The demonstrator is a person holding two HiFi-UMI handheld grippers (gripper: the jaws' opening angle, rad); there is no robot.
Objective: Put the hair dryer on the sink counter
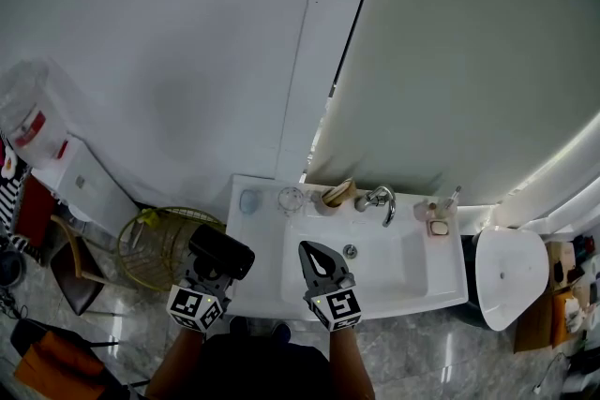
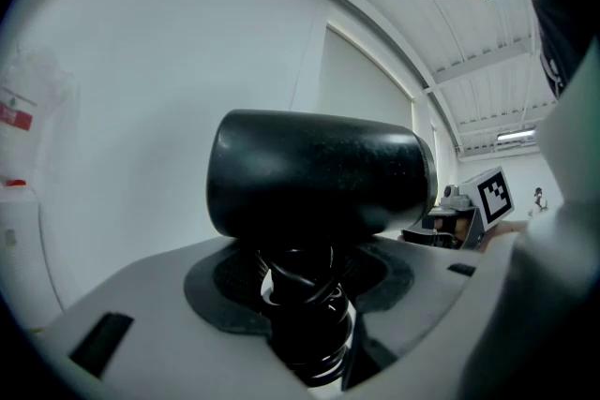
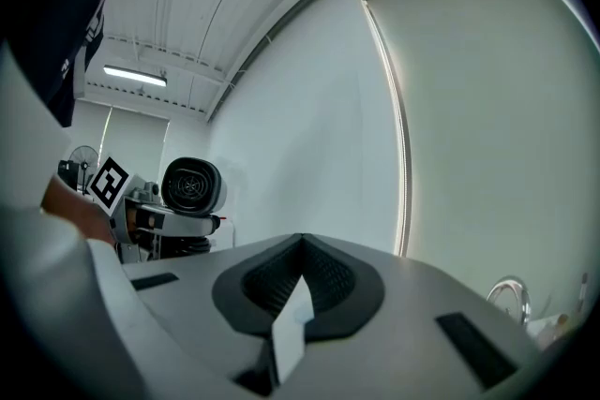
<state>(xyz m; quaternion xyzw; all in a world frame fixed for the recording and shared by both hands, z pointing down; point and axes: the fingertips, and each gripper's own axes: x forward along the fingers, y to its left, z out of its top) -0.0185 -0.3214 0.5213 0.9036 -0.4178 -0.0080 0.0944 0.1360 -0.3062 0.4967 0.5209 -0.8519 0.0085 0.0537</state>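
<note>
The black hair dryer (image 1: 221,251) is held in my left gripper (image 1: 212,271), above the left end of the white sink counter (image 1: 255,244). In the left gripper view its barrel (image 2: 314,173) lies crosswise over the jaws. The jaws are shut on the handle (image 2: 302,314), which has the cord wound round it. My right gripper (image 1: 310,251) hovers over the front of the basin, its jaws together with nothing held. In the right gripper view, the right gripper (image 3: 300,272) points at the wall, and the hair dryer (image 3: 192,187) shows at the left.
On the counter's back edge stand a blue dish (image 1: 249,200), a glass (image 1: 291,199), a holder (image 1: 333,196), the faucet (image 1: 382,200) and a soap dish (image 1: 439,226). A wire basket (image 1: 155,248) sits left of the counter, a toilet (image 1: 511,272) to its right. A large mirror hangs above.
</note>
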